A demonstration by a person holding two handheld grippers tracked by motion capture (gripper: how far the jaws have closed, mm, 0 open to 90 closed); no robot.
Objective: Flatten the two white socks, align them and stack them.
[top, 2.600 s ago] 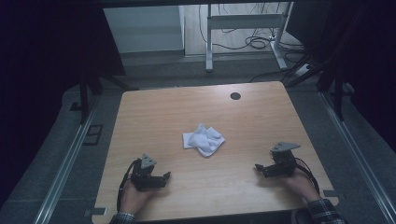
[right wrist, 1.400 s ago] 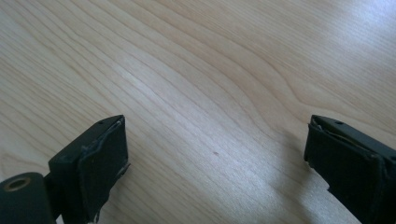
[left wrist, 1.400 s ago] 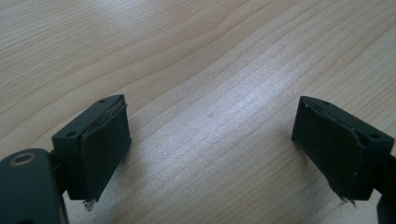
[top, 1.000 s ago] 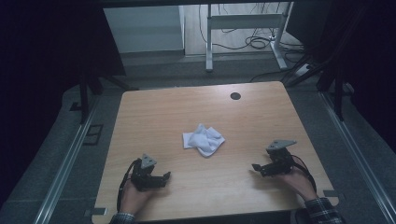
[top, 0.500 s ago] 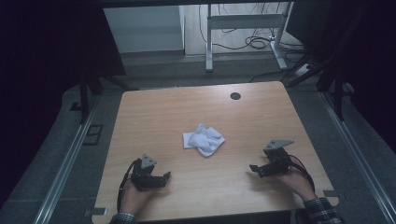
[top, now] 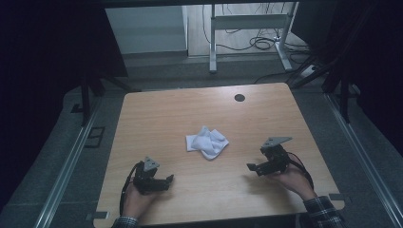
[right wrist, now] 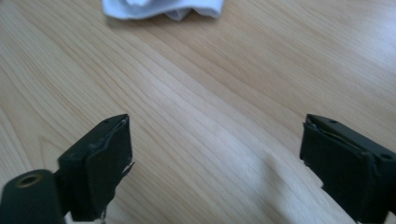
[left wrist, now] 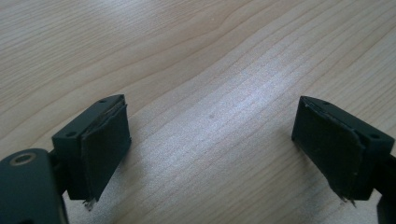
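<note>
At the near edge of the pale wooden table (top: 157, 123), the person's left hand (top: 135, 202) holds the black two-jaw left gripper (top: 164, 182) low over the wood, near the table's near-left corner, with a small grey three-cornered plate (top: 151, 164) on its top. In the left gripper view its two jaws stand wide apart with nothing between them, just bare wood grain (left wrist: 210, 93) carrying a soft patch of reflected light.

At the near right, the person's right hand (top: 287, 179), with a plaid sleeve (top: 323, 213) behind it, holds the black two-jaw right gripper (top: 253, 167), which points toward the table's middle. A grey three-cornered plate (top: 275, 141) sits on top of it and a dark cable (top: 304, 171) loops back over the hand. In the right gripper view its jaws are also spread wide and grip nothing; the worn black pads (right wrist: 105, 172) frame open tabletop.

Farther out, roughly at the table's centre and between the two grippers, lies a crumpled white cloth (top: 207, 142), well apart from both. Its lower edge shows at the top of the right gripper view (right wrist: 161, 8).

Toward the far edge, a small round dark hole (top: 239, 98) is set in the tabletop. Beyond the table stand the white metal legs of a frame (top: 247, 28) on a light floor, with loose dark cables (top: 259, 42) among them.
</note>
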